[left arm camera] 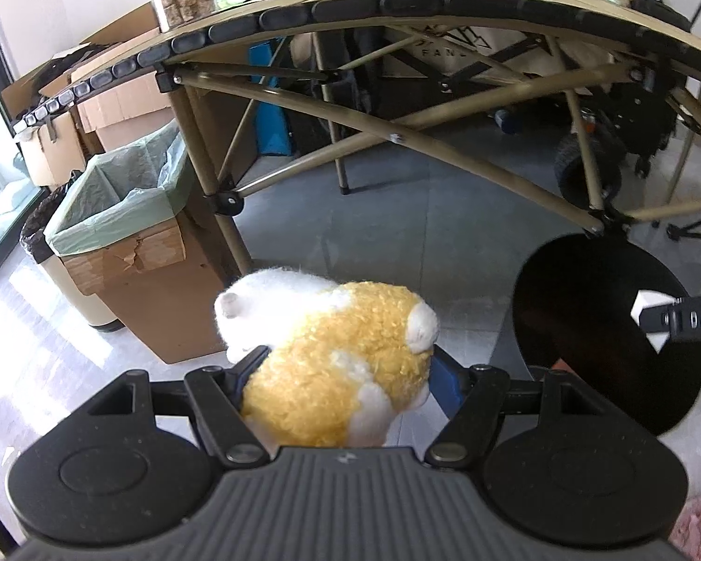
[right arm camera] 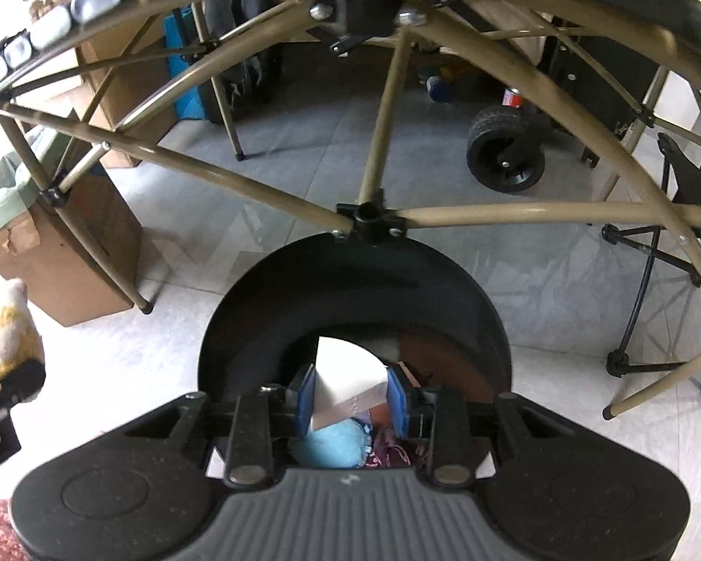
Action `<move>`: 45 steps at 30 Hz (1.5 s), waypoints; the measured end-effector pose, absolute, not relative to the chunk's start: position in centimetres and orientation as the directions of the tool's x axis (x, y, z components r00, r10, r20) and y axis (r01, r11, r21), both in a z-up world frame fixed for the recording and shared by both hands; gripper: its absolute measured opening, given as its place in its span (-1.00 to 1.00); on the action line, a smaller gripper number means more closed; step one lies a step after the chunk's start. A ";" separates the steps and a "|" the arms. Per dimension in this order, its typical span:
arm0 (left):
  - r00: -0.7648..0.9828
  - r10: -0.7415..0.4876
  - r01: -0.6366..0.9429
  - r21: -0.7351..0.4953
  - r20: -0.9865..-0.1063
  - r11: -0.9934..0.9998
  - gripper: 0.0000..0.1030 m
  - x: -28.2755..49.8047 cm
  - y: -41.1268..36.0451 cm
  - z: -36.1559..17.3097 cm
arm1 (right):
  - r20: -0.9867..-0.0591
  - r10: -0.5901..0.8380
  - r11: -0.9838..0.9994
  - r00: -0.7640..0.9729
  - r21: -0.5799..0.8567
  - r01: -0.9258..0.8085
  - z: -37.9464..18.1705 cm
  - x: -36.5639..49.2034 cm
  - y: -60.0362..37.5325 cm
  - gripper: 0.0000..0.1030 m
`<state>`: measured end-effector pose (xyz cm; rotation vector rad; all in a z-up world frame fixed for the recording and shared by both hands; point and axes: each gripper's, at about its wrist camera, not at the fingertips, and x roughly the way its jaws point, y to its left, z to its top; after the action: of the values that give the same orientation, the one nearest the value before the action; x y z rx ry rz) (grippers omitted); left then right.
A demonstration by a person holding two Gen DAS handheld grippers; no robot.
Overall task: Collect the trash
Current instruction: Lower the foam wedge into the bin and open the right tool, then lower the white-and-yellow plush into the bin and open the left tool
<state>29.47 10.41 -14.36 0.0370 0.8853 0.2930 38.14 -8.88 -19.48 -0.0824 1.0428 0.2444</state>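
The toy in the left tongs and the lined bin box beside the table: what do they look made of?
Toy: soft plush fabric, with curly yellow pile and smoother white patches; matte.
Bin box: brown corrugated cardboard, going by the torn, creased rim; dull finish.
Its liner: thin translucent pale green plastic film, wrinkled and slightly glossy.

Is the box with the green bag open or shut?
Open. The cardboard box has no lid on top, and the green bag lining it gapes wide at its rim. What lies inside cannot be seen.
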 end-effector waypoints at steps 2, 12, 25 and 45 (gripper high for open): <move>0.590 0.270 -0.248 0.148 -0.761 0.957 0.39 29.9 10.7 -14.5 | -0.866 0.160 0.968 0.474 0.043 -0.247 -19.7 38.4 -8.3 -0.39; 0.576 0.265 -0.262 0.132 -0.773 0.956 0.39 30.0 11.5 -14.6 | -0.890 0.146 0.975 0.433 0.055 -0.216 -20.3 39.6 -7.5 0.91; 0.582 0.264 -0.260 0.132 -0.769 0.957 0.39 29.9 11.1 -14.4 | -0.892 0.125 0.980 0.435 0.042 -0.197 -20.4 39.5 -8.3 1.00; 0.627 0.204 -0.165 0.127 -0.752 0.978 0.39 30.4 5.5 -12.7 | -0.867 0.134 0.988 0.481 0.077 -0.138 -18.3 37.3 -14.3 1.00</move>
<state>30.36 5.49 -12.73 0.0476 0.8675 0.2119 37.29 -14.27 -18.31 -0.0035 1.0566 0.1658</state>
